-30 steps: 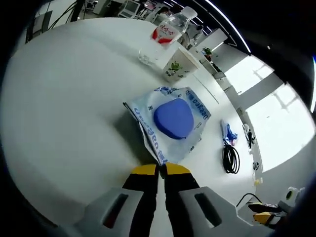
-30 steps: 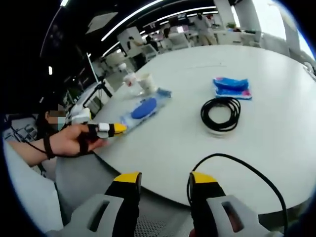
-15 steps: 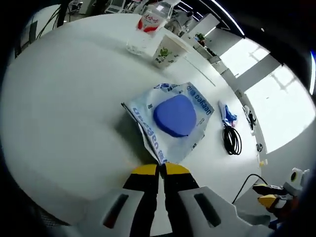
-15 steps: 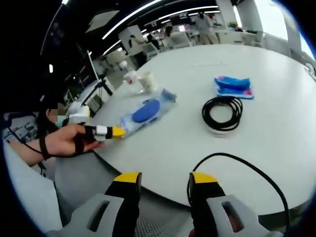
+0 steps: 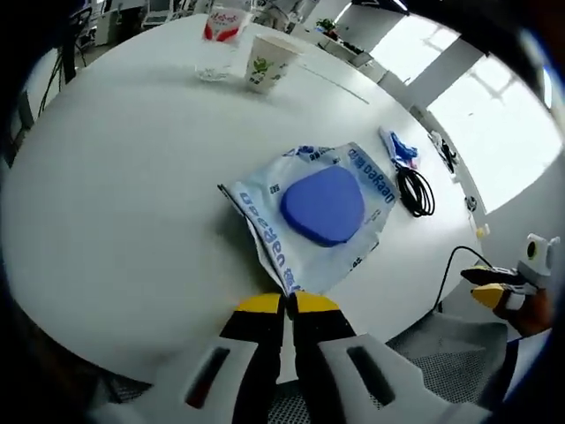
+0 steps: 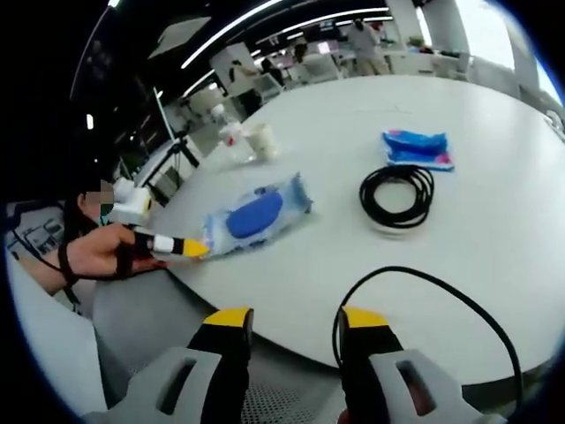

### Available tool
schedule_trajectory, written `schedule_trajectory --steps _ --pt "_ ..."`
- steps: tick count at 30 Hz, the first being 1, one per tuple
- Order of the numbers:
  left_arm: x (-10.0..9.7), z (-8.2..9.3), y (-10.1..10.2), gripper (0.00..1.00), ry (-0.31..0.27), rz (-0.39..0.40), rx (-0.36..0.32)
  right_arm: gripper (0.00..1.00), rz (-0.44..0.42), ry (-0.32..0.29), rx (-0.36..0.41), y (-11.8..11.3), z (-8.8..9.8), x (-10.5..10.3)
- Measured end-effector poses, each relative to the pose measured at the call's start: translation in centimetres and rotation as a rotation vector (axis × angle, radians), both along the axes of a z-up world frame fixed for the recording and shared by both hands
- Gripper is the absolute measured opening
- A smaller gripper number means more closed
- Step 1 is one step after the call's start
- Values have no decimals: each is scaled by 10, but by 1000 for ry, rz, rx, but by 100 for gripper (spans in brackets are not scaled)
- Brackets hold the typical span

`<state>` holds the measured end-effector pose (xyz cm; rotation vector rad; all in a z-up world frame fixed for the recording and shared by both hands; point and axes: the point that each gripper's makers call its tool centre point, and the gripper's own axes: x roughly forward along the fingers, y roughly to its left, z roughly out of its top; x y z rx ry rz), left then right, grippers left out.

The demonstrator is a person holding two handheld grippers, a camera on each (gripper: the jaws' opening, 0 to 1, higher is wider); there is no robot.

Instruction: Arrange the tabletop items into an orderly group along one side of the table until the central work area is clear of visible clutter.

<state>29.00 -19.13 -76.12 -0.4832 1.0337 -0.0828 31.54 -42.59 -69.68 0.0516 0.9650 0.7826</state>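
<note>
Wipes pack, white and blue with a blue lid, lies flat on the white table, near corner pinched between the left gripper fingers. Versus 1 s ago, it sits closer to the table edge. Beyond it: paper cup, clear bottle, black cable coil, blue packet. Right gripper fingers spread, holding nothing, off the table edge.

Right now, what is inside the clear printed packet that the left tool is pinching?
Through the packet a rounded blue pad-like item shows, lying flat. What it is cannot be told. The left tool is shut on the packet's corner, near the white table edge.
</note>
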Motion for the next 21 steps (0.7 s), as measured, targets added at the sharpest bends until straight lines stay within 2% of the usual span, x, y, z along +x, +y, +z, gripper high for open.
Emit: schedule_trajectory --steps 7,15,21 --pt "-8 1 9 0 14 -55 36 38 11 2 -5 2 -2 0" --pt "-17 -1 16 0 28 -88 45 37 8 9 -6 1 -5 0" --pt "-22 1 30 0 32 -59 32 37 8 16 -3 1 -6 -1"
